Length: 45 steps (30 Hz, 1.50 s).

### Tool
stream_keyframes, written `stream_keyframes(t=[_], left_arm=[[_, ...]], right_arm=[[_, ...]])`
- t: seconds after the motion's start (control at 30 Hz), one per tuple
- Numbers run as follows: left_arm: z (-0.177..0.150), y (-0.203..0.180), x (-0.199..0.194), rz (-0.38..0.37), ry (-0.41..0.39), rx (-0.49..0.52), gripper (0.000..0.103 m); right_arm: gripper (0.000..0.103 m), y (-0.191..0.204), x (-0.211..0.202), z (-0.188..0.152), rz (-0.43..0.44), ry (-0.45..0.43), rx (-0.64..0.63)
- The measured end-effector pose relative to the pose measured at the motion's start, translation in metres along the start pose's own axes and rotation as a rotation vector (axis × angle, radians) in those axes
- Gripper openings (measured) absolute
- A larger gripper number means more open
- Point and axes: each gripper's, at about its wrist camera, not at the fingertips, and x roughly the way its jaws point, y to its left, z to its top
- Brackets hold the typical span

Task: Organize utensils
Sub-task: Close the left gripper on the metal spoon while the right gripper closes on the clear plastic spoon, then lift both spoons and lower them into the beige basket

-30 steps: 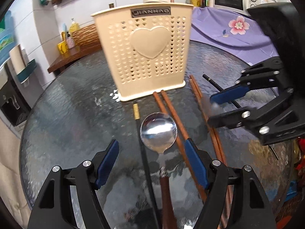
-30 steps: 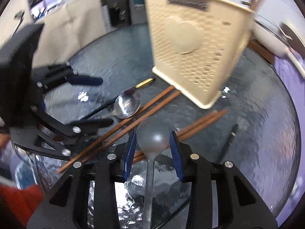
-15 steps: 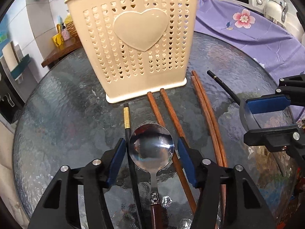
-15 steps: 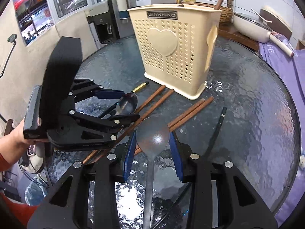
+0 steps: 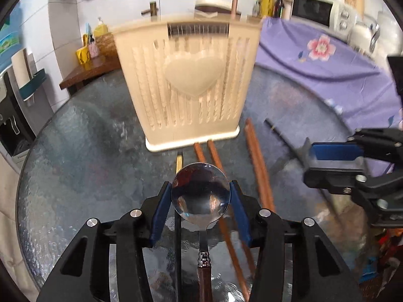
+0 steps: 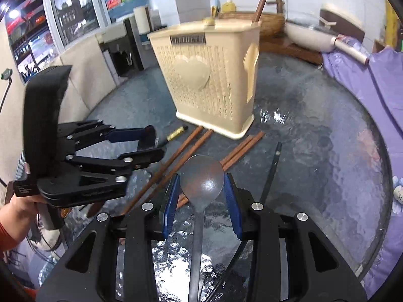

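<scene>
A shiny metal spoon (image 5: 200,198) with a brown handle sits bowl-up between the blue pads of my left gripper (image 5: 200,185); its jaws are closing and press on the bowl's rim. My right gripper (image 6: 202,176) is shut on a dull grey spoon (image 6: 201,186), bowl forward. The cream perforated utensil holder (image 5: 186,88) with a heart stands upright behind both, one brown stick inside. Two pairs of brown chopsticks (image 5: 257,161) lie in front of it, with a black chopstick (image 5: 279,133) and a gold-tipped black one (image 5: 179,161).
The round glass table (image 5: 88,151) holds everything. A purple flowered cloth (image 5: 322,58) covers the right side. A person's hand (image 6: 12,216) grips the left gripper (image 6: 148,143). The right gripper (image 5: 308,162) hangs at the right in the left wrist view.
My left jaws have narrowed from wide apart onto the shiny spoon's bowl, and the spoon has come up off the glass. The right gripper has shifted with the grey spoon still in it.
</scene>
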Motion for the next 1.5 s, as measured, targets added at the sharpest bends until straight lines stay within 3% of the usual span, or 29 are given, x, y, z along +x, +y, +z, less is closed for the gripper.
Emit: stream_keyframes(t=[0.23,0.6,0.83,1.03,1.2,1.3,1.5], left_arm=[[0.007,0.002,-0.058,-0.043,-0.154,-0.034,0.046],[0.01,0.002,-0.085,-0.086,-0.22,-0.071,0.046],[0.029,0.004,-0.1,-0.071,-0.276,-0.055,0.046],[0.065,0.007,-0.117,-0.051,-0.34,-0.026,0.046],[0.118,0.021,-0.139,-0.058,-0.394,-0.052,0.046],[0.145,0.031,-0.149,-0.052,-0.43,-0.076,0.046],[0.192,0.044,-0.145,0.007,-0.482,-0.092,0.046]], right_arm=[[0.037,0.008,-0.038,0.008,0.01,-0.119,0.013],[0.037,0.024,-0.064,0.02,-0.002,-0.184,-0.015],[0.037,0.027,-0.078,0.042,-0.023,-0.246,-0.015],[0.037,0.029,-0.089,0.08,-0.049,-0.332,-0.018],[0.037,0.03,-0.105,0.132,-0.084,-0.445,-0.015],[0.037,0.028,-0.109,0.169,-0.143,-0.516,-0.007],[0.037,0.017,-0.09,0.214,-0.252,-0.566,0.027]])
